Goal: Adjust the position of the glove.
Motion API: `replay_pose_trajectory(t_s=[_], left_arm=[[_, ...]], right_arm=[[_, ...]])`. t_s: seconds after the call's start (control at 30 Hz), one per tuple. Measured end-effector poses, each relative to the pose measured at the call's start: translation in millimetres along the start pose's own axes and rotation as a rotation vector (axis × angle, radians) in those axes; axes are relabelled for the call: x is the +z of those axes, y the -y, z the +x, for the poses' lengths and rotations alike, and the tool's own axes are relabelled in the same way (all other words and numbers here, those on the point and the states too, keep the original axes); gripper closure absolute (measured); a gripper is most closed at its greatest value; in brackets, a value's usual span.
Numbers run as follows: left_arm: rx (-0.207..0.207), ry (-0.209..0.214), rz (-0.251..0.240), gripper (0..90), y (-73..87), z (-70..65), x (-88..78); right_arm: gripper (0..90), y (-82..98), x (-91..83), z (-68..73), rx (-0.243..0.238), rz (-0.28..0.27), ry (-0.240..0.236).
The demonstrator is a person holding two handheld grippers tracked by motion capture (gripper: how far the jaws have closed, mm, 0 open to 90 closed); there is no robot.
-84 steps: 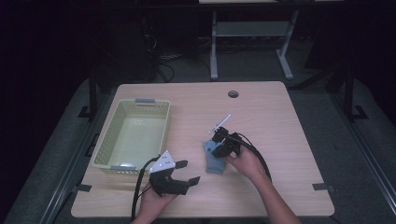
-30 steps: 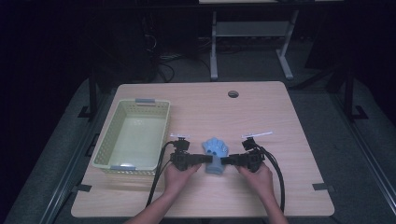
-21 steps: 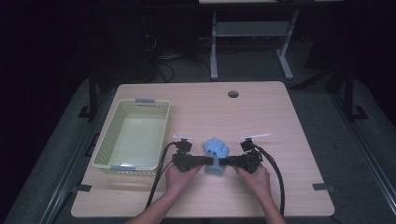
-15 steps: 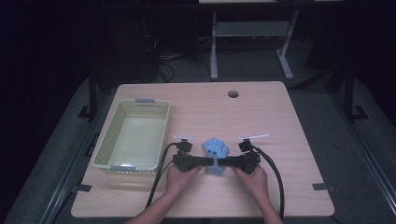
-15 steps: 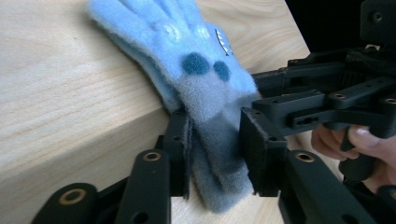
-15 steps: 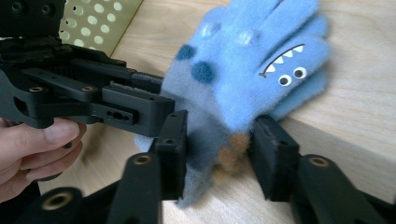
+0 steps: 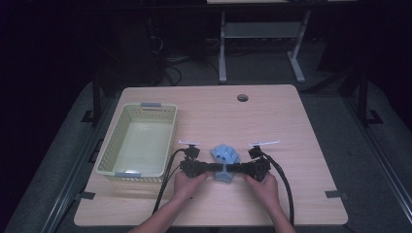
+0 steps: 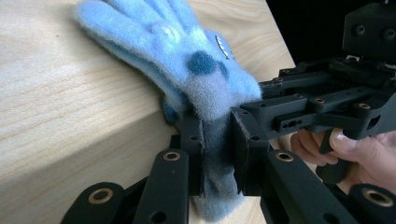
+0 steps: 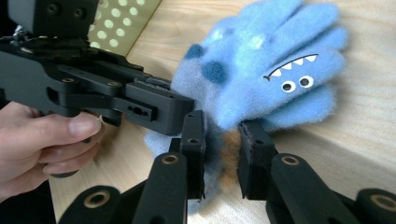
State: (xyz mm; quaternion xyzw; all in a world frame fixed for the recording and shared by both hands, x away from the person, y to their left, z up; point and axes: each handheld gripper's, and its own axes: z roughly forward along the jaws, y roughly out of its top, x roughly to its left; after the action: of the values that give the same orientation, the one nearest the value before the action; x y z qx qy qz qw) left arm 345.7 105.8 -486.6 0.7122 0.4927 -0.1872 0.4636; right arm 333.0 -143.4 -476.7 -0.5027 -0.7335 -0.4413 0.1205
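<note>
A fuzzy light-blue glove with dark dots and a monster face lies on the wooden table, fingers pointing away from the person. My left gripper comes at its cuff from the left and my right gripper from the right, tips almost meeting. In the left gripper view the glove runs down between the left gripper pads, which pinch the cuff. In the right gripper view the right gripper squeezes the glove by its cuff too. Both sets of jaws have just been closing on the cloth.
A pale green perforated basket sits empty at the table's left, close to the left hand. A round cable hole lies near the far edge. Black cables trail from both grippers toward the front edge. Dark floor and a metal stand lie beyond.
Earlier the right gripper alone held the glove while the left hung near the front edge. Both grippers then came to the cuff, and their jaws have closed on it.
</note>
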Motion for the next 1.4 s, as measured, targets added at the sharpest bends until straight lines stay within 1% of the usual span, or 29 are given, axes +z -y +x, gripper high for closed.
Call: replay_pose_trajectory(t_s=[0.1, 0.17, 0.27, 0.3, 0.33, 0.4, 0.47, 0.5, 0.53, 0.6, 0.63, 0.67, 0.7, 0.73, 0.8, 0.9, 0.97, 1.0, 1.03, 1.1, 1.13, 1.17, 1.2, 1.23, 1.3, 1.37, 1.4], left_arm=[[0.004, 0.012, -0.001, 77.1, 0.1, -1.0, 0.9], [0.007, 0.018, -0.005, 77.3, -0.1, -1.4, 0.6], [0.013, 0.023, -0.008, 77.3, -0.4, -2.7, -1.1], [0.022, 0.028, -0.015, 77.3, -1.4, -3.9, -4.0], [0.022, 0.028, -0.015, 77.3, -1.4, -3.9, -4.0], [0.035, 0.037, -0.029, 77.3, -3.9, -7.0, -8.3], [0.039, 0.048, -0.037, 77.3, -5.2, -8.4, -11.1], [0.039, 0.048, -0.037, 77.2, -5.2, -8.4, -11.1], [0.049, 0.049, -0.037, 77.2, -6.1, -10.6, -12.6], [0.062, 0.046, -0.041, 77.2, -7.0, -14.2, -13.9], [0.062, 0.046, -0.041, 77.1, -7.0, -14.2, -13.9], [0.075, 0.048, -0.041, 77.2, -8.3, -16.8, -16.1], [0.075, 0.048, -0.041, 77.1, -8.3, -16.8, -16.1], [0.079, 0.056, -0.047, 77.1, -9.2, -18.2, -17.7], [0.095, 0.056, -0.049, 77.1, -11.6, -22.5, -21.6], [0.107, 0.064, -0.055, 77.1, -14.4, -26.1, -26.6], [0.110, 0.063, -0.058, 77.2, -15.0, -27.2, -28.0], [0.111, 0.072, -0.064, 77.1, -16.1, -28.5, -31.3], [0.118, 0.074, -0.064, 77.1, -16.8, -29.2, -33.3], [0.117, 0.077, -0.069, 77.0, -17.3, -30.4, -35.2], [0.120, 0.079, -0.073, 77.0, -17.8, -31.5, -37.3], [0.132, 0.079, -0.075, 76.9, -18.7, -33.1, -40.3], [0.143, 0.075, -0.075, 76.9, -20.1, -36.2, -44.5], [0.156, 0.075, -0.078, 76.9, -21.1, -36.8, -47.1], [0.166, 0.077, -0.078, 76.9, -23.4, -37.7, -52.3], [0.166, 0.081, -0.083, 76.9, -24.6, -37.6, -54.5], [0.165, 0.084, -0.084, 76.9, -25.7, -37.6, -57.0]], right_arm=[[76.0, -0.5, -2.2, 0.1, -0.006, 0.000, 0.001], [76.6, -1.1, -4.1, 0.9, -0.002, -0.006, 0.004], [77.1, -4.1, -5.9, 6.1, -0.029, -0.010, 0.017], [77.2, -5.1, -7.1, 8.3, -0.041, -0.008, 0.022], [77.2, -5.1, -7.1, 8.3, -0.041, -0.008, 0.022], [77.4, -9.1, -9.8, 14.6, -0.057, -0.015, 0.024], [77.5, -10.4, -11.5, 16.1, -0.064, -0.026, 0.019], [77.5, -10.8, -12.9, 17.4, -0.055, -0.027, 0.016], [77.5, -11.4, -13.8, 17.7, -0.064, -0.032, 0.014], [77.5, -12.2, -15.5, 20.6, -0.067, -0.030, 0.022], [77.4, -12.9, -16.6, 22.0, -0.078, -0.028, 0.026], [77.4, -13.8, -17.9, 23.6, -0.083, -0.027, 0.027], [77.4, -13.8, -17.9, 23.6, -0.083, -0.027, 0.027], [77.4, -14.3, -19.1, 24.5, -0.084, -0.025, 0.028], [77.5, -17.5, -22.4, 28.2, -0.087, -0.031, 0.020], [77.5, -20.9, -25.2, 32.5, -0.106, -0.040, 0.019], [77.5, -22.1, -26.1, 34.2, -0.102, -0.038, 0.017], [77.5, -24.6, -27.9, 37.5, -0.111, -0.043, 0.015], [77.6, -25.4, -28.5, 38.7, -0.114, -0.045, 0.012], [77.6, -27.7, -29.9, 41.9, -0.123, -0.048, 0.010], [77.6, -28.8, -30.8, 44.6, -0.117, -0.050, 0.006], [77.6, -28.8, -30.8, 44.6, -0.117, -0.050, 0.006], [77.6, -31.2, -31.9, 48.2, -0.130, -0.055, -0.003], [77.7, -31.9, -32.2, 49.9, -0.131, -0.056, -0.005], [77.7, -35.2, -32.9, 54.2, -0.142, -0.061, -0.008], [77.7, -36.9, -33.1, 56.4, -0.145, -0.061, -0.012], [77.7, -39.8, -33.0, 59.3, -0.156, -0.068, -0.019]])
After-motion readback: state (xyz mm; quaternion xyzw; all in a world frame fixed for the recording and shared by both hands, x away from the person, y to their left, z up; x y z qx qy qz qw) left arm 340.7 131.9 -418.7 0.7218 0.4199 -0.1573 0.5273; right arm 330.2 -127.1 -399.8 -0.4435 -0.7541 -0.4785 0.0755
